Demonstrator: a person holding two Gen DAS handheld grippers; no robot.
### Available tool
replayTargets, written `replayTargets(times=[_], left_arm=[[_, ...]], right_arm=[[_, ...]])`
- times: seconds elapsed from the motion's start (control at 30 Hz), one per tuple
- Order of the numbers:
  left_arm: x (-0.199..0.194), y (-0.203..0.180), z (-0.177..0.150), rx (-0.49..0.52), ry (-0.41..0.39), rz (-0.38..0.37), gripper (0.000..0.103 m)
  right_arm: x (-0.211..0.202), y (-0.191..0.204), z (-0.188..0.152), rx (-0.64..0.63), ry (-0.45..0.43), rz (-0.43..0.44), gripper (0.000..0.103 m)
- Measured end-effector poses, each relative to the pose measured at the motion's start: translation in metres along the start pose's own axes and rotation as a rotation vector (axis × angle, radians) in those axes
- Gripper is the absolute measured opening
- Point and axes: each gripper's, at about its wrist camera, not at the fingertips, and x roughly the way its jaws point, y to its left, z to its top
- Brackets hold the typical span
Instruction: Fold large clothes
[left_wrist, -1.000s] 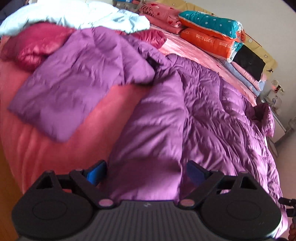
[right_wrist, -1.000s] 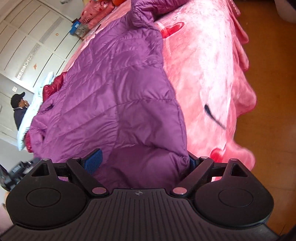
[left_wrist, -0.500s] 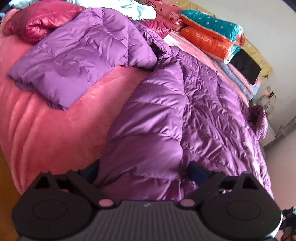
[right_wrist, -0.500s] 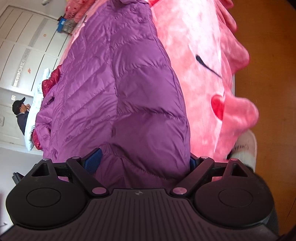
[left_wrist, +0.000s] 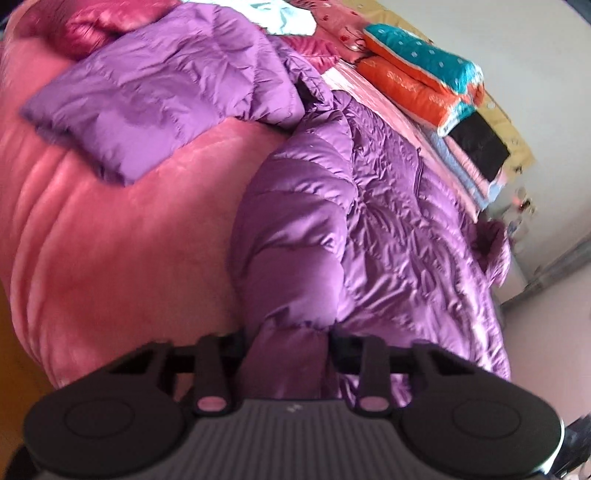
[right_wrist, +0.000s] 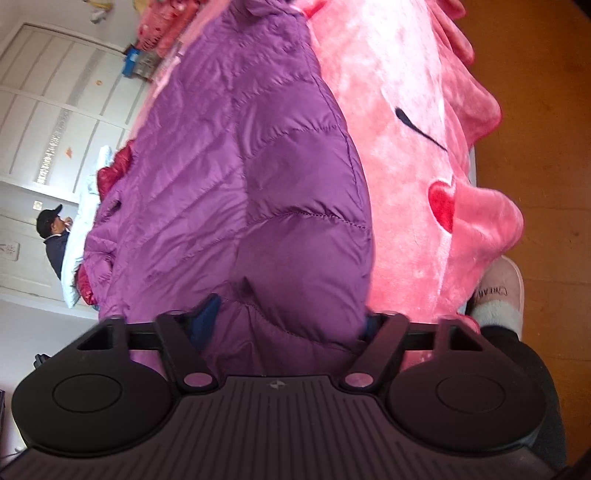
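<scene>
A long purple down coat (left_wrist: 388, 236) lies spread on the pink bed. My left gripper (left_wrist: 291, 339) is shut on the coat's near hem corner, with fabric bunched between the jaws. One sleeve (left_wrist: 155, 96) lies flung out to the far left. In the right wrist view the coat (right_wrist: 236, 158) fills the middle. My right gripper (right_wrist: 288, 325) is around another part of the hem with its jaws still wide apart; the blue pad (right_wrist: 205, 317) shows on the left and fabric hides the right one.
A pink plush blanket (left_wrist: 110, 236) covers the bed and hangs over the edge (right_wrist: 461, 184). Folded orange and teal quilts (left_wrist: 417, 81) are stacked at the far side. A dark red jacket (left_wrist: 96, 26) lies beyond the sleeve. My slipper (right_wrist: 498, 291) is on the wooden floor. A person (right_wrist: 55, 240) stands by the wardrobe.
The left jaws closed on the hem, from wide open to pinching the fabric. The right gripper stayed around the hem while its view tilted toward the bed edge and floor.
</scene>
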Motion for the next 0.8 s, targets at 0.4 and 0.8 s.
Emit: replayTargets(times=[0.4,0.8], left_arm=[[-0.03,-0.017,-0.006,0.089,0.003,0.044,0.018],[-0.062,-0.047,-0.001,0.231,-0.083,0.109,0.033]], right_arm=[[-0.036,0.006,-0.029,-0.039,-0.104,-0.049,0.025],[-0.042,-0.003,-0.027,-0.013,-0.135,-0.102,0.06]])
